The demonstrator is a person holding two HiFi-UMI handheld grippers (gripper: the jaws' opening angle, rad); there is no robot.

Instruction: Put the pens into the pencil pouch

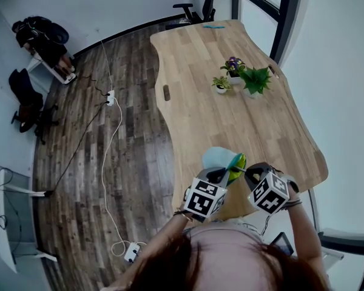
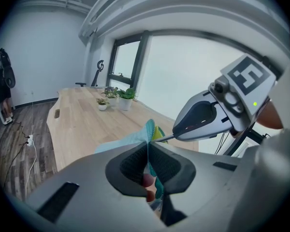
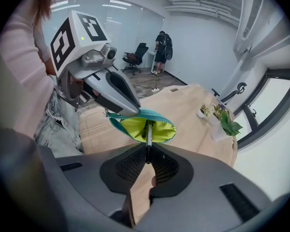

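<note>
Now the right gripper (image 3: 147, 161) grips a slim dark pen (image 3: 148, 137), its length pointing into the lime-lined teal pouch (image 3: 134, 127) the left gripper (image 2: 148, 166) pinches.

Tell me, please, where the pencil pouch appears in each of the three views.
Head view: pencil pouch low centre of the picture.
Left gripper view: pencil pouch at centre, pinched in the jaws.
Right gripper view: pencil pouch at centre, mouth open, just beyond the jaws.
Shared landmark: the potted plants.
</note>
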